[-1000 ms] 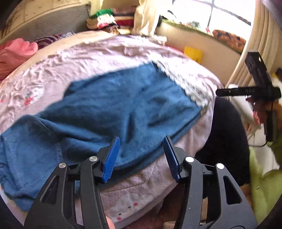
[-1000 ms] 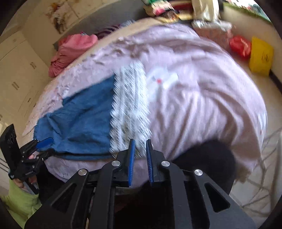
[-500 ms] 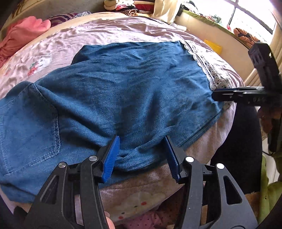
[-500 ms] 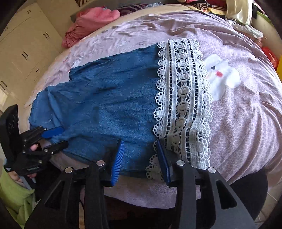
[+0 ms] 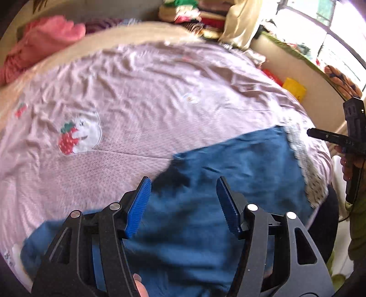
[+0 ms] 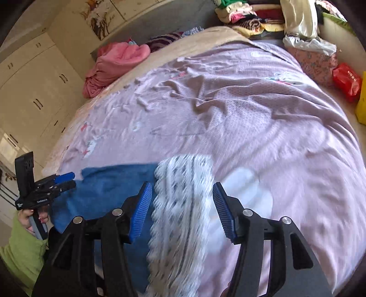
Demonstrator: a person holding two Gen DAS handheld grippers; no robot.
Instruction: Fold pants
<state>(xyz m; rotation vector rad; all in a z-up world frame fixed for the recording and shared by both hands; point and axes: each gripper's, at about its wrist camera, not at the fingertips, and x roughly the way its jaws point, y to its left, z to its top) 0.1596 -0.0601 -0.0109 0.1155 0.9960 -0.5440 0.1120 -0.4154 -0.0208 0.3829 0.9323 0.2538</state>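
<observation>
Lying rumpled on the quilted bedspread [image 6: 263, 118], lace-hemmed denim pants [image 5: 228, 182] sit below both gaping, empty claws [image 5: 183, 203] [image 6: 181, 210].

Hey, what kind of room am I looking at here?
Most likely a bedroom: a bed with a wrinkled lilac sheet, built-in wardrobes along the wall, and piled clothes at its head.

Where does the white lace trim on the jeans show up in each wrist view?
Left wrist: lace trim at far right, on the jeans' right end, below the right gripper.
Right wrist: lace trim at bottom centre, between this gripper's open fingers.
Shared landmark: the pink clothes pile at the bed's far side.
</observation>
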